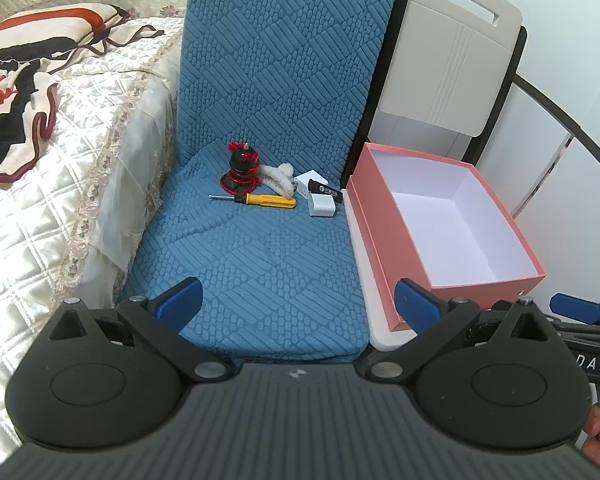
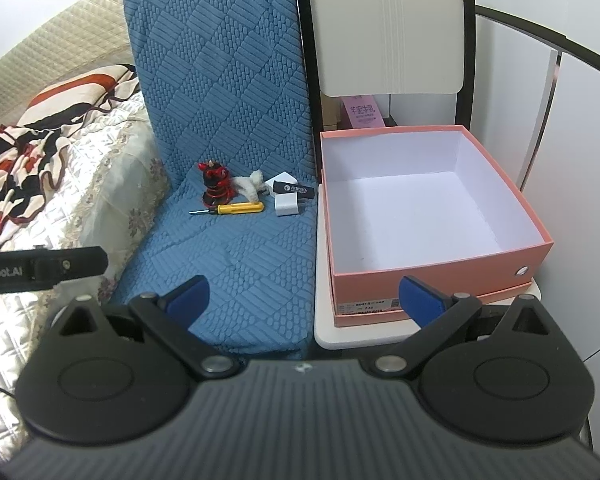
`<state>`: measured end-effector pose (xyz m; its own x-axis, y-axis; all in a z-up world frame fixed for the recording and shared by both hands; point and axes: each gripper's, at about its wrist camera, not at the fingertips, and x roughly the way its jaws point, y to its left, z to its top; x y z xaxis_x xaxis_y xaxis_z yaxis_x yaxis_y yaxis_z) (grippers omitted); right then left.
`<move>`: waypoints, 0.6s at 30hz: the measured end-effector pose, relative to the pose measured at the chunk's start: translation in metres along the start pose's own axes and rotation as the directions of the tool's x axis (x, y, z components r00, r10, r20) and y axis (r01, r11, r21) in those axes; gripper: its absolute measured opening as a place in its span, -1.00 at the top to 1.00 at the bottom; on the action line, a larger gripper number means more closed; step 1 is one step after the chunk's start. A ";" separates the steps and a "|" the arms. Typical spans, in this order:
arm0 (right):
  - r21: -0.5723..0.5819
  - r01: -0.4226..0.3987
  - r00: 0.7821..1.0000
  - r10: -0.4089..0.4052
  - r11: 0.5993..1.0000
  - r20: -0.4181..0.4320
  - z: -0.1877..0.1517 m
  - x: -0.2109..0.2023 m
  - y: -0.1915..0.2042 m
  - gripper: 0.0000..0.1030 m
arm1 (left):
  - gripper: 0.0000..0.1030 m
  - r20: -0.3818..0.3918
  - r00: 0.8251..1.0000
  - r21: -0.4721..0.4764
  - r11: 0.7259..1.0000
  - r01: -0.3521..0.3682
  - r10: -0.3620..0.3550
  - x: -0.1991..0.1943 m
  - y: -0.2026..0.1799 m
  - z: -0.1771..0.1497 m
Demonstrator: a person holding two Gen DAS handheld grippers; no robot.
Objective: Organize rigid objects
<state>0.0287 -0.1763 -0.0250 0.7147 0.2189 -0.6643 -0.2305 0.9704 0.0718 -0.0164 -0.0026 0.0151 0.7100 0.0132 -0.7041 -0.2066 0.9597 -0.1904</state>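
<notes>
Both the left gripper (image 1: 296,304) and the right gripper (image 2: 304,300) hang wide open and empty, well short of the small things clustered at the back of the blue chair seat (image 1: 260,264): a yellow screwdriver (image 1: 260,199), a red figurine (image 1: 241,170), a white charger (image 1: 322,205) and a black stick (image 1: 325,191). The pink box (image 2: 432,276) stands empty just beside the seat. The screwdriver lies apart from the rest, so it is probably the easiest first pick, pinched across its handle.

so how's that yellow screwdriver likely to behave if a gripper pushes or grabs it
The yellow screwdriver looks stiff: a straight handle and thin metal shaft, so it should not flex. Its rounded handle lies flat on the textured blue seat cover, so a sideways nudge may roll it, though the ribbed fabric probably damps that. It seems light and slim, likely easiest pinched across the handle.
</notes>
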 end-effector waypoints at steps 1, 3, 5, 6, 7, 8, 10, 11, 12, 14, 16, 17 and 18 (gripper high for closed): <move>0.000 0.000 1.000 0.000 1.000 0.000 0.000 0.000 0.000 -0.99 | -1.00 0.000 1.000 -0.001 1.000 0.000 0.000 0.000 0.001 0.000; 0.001 -0.001 1.000 0.001 1.000 0.001 0.000 0.000 0.000 -0.99 | -1.00 0.000 1.000 -0.002 1.000 -0.001 0.001 -0.001 0.001 0.000; -0.001 -0.003 1.000 0.003 1.000 0.002 -0.001 -0.001 0.000 -0.99 | -1.00 0.002 1.000 -0.001 1.000 -0.001 0.001 -0.001 0.001 -0.001; -0.001 -0.004 1.000 0.004 1.000 0.003 -0.002 -0.001 0.000 -0.99 | -1.00 0.003 1.000 0.000 1.000 -0.001 0.001 -0.002 0.001 -0.002; -0.002 -0.004 1.000 0.004 1.000 0.004 -0.002 -0.001 0.001 -0.99 | -1.00 0.003 1.000 0.000 1.000 -0.001 0.001 -0.002 0.001 -0.002; -0.003 -0.004 1.000 0.004 1.000 0.005 -0.003 -0.002 0.000 -0.99 | -1.00 0.002 1.000 0.000 1.000 -0.001 0.001 -0.002 0.001 -0.001; -0.006 -0.003 1.000 0.003 1.000 0.007 -0.003 -0.002 0.000 -0.99 | -1.00 0.003 1.000 0.001 1.000 -0.002 0.002 -0.002 0.000 -0.001; -0.006 -0.003 1.000 0.003 1.000 0.007 -0.003 -0.002 0.000 -0.99 | -1.00 0.003 1.000 0.001 1.000 -0.003 0.003 -0.003 0.000 -0.001; -0.004 -0.004 1.000 0.004 1.000 0.008 -0.003 -0.002 0.000 -0.99 | -1.00 0.003 1.000 0.001 1.000 -0.004 0.004 -0.003 -0.001 -0.001; -0.001 -0.003 1.000 0.003 1.000 0.004 -0.002 -0.002 0.000 -0.99 | -1.00 0.003 1.000 0.000 1.000 -0.005 0.005 -0.004 -0.001 -0.002; -0.002 -0.005 1.000 0.005 1.000 0.005 -0.002 -0.002 0.000 -0.99 | -1.00 0.003 1.000 0.000 1.000 -0.005 0.005 -0.004 -0.001 -0.002; -0.004 -0.006 1.000 0.006 1.000 0.005 -0.001 -0.002 0.000 -0.99 | -1.00 0.003 1.000 0.000 1.000 -0.005 0.005 -0.003 -0.001 -0.002; -0.006 -0.008 1.000 0.008 1.000 0.005 -0.001 -0.002 0.000 -0.99 | -1.00 0.003 1.000 0.000 1.000 -0.005 0.005 -0.003 -0.001 -0.003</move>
<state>0.0270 -0.1771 -0.0244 0.7164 0.2274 -0.6596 -0.2405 0.9679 0.0724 -0.0207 -0.0047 0.0157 0.7112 0.0185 -0.7027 -0.2101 0.9596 -0.1873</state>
